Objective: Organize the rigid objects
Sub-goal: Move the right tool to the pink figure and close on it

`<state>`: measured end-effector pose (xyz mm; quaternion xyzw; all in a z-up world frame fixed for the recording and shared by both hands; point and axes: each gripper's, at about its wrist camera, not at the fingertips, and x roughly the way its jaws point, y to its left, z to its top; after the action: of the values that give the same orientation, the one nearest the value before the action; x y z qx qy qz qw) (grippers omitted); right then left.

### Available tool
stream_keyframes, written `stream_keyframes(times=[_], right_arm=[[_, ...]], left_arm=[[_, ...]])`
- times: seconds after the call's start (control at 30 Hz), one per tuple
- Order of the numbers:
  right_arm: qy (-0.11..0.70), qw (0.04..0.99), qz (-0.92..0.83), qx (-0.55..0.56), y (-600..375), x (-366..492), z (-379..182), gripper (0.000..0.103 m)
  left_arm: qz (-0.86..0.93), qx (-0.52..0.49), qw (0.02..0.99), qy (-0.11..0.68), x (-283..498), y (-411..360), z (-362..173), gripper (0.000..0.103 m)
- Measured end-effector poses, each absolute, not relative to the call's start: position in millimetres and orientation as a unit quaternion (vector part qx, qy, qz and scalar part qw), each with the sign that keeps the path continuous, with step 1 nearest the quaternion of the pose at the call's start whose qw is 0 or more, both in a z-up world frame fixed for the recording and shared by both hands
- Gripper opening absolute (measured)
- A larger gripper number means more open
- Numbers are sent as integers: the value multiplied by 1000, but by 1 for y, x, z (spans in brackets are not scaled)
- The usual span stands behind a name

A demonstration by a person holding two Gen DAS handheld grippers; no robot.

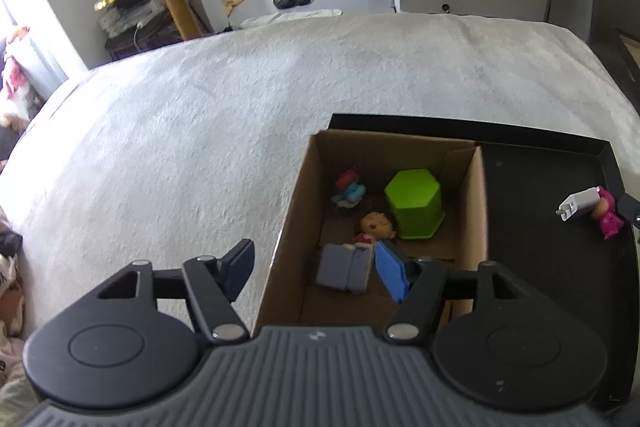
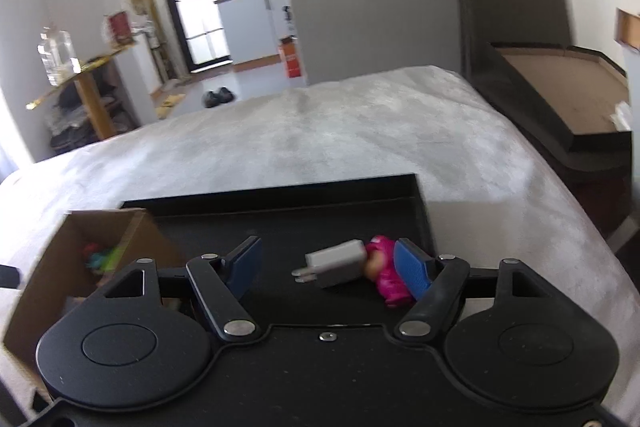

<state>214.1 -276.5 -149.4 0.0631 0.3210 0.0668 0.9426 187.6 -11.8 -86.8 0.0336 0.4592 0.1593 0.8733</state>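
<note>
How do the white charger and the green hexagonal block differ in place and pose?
The white charger lies on its side on the black tray, touching a pink figurine; the green hexagonal block stands upright inside the cardboard box. The charger is white and boxy with prongs, the block green and six-sided. Neither is gripped.

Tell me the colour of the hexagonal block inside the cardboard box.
Lime green. The hexagonal block shows best in the left wrist view.

White charger [image 2: 338, 263] touching pink figurine [image 2: 386, 273]
</note>
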Motion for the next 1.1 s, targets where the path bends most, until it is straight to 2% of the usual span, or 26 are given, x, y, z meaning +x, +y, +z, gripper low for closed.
stream_keyframes(times=[0.17,0.33,0.53,1.0,1.03,1.1], right_arm=[[335,939,60,52,-279,225,-163,58],[341,939,48,23,-281,235,-175,58],[366,930,37,14,-284,251,-196,52],[389,920,25,-42,-274,264,-223,52],[393,918,28,-38,-275,265,-224,50],[396,917,32,-36,-276,264,-223,34]], left_arm=[[164,44,874,455,197,-26,-88,69],[165,58,872,457,209,-41,-92,69],[163,71,869,462,223,-58,-101,69],[156,88,860,478,235,-71,-116,69],[157,88,860,477,235,-70,-114,69],[158,87,862,474,234,-69,-111,69]])
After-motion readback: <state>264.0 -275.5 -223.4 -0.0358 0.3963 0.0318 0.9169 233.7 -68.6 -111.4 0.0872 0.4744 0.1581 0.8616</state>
